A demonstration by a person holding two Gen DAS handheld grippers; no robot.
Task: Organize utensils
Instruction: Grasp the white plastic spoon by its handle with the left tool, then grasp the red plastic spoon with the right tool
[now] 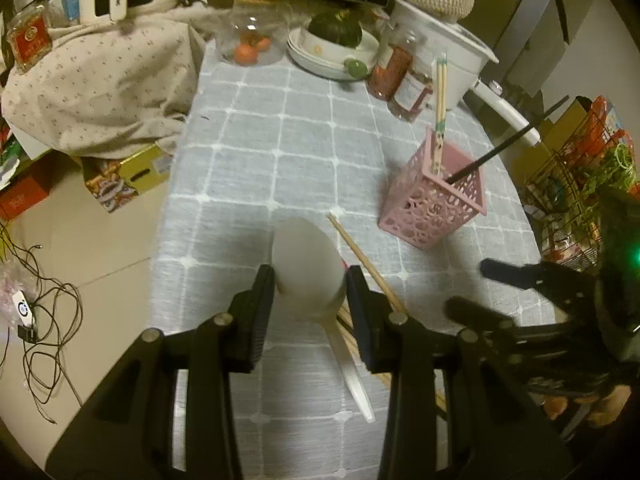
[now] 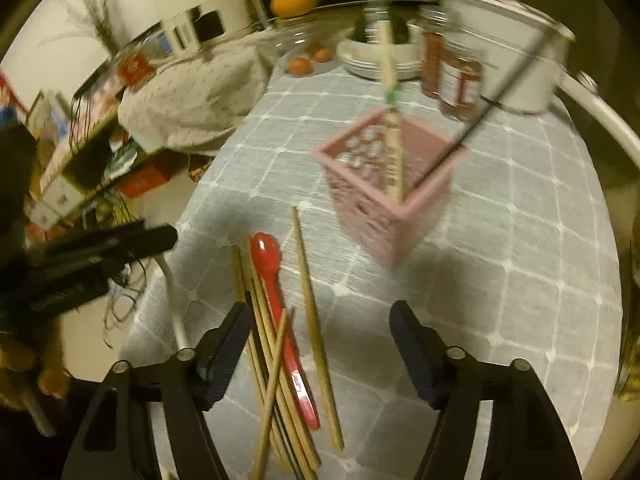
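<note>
Left tongs (image 1: pixel 310 280) grip the bowl of a white spoon (image 1: pixel 308 264), lifted above the grey checked worktop (image 1: pixel 256 168). Right tongs (image 2: pixel 320 336) hang wide apart, holding nothing, over a loose pile of chopsticks (image 2: pixel 280 360) and a red spoon (image 2: pixel 276 280). Just beyond stands the pink holder (image 2: pixel 384 192), with chopsticks standing in it.
</note>
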